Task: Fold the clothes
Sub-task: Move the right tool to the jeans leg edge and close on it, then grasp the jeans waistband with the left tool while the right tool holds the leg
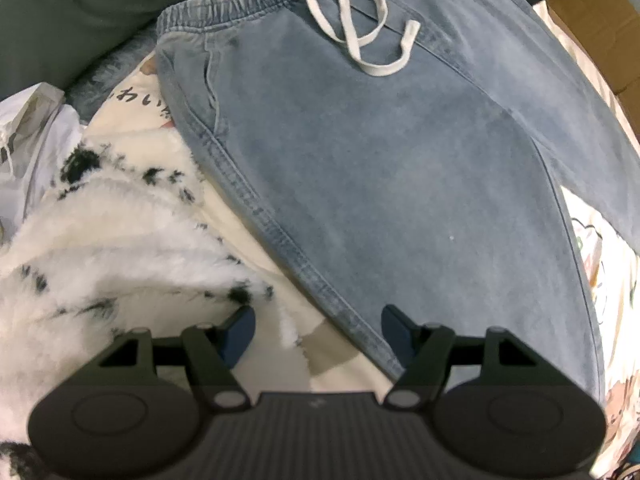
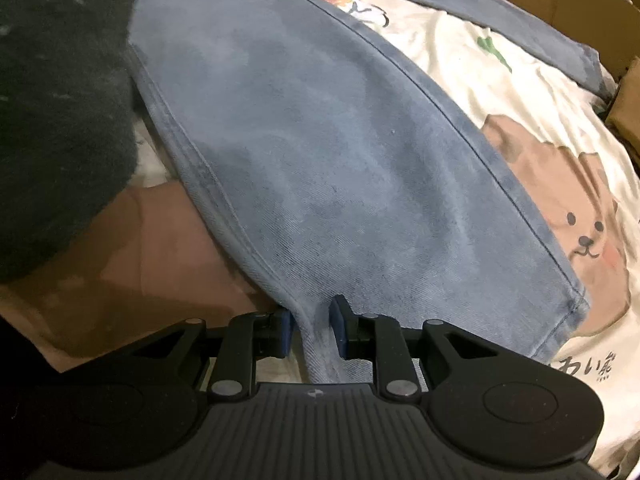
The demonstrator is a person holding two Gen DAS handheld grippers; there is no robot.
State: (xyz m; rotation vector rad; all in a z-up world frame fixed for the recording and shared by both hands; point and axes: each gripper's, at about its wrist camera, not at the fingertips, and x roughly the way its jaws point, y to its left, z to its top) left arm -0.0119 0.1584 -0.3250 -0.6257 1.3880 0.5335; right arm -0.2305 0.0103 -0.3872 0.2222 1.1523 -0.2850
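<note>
Denim trousers (image 2: 320,160) lie flat on the bear-print sheet (image 2: 560,184). Right gripper (image 2: 312,326) pinches only a hem-corner ridge — it may slip out on lifting. Left gripper (image 1: 318,330) gapes, empty, over the side seam.

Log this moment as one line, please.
task: fold clothes | jeans: flat on bear blanket | left gripper: jaws open over side seam | right gripper: jaws pinching hem corner
</note>
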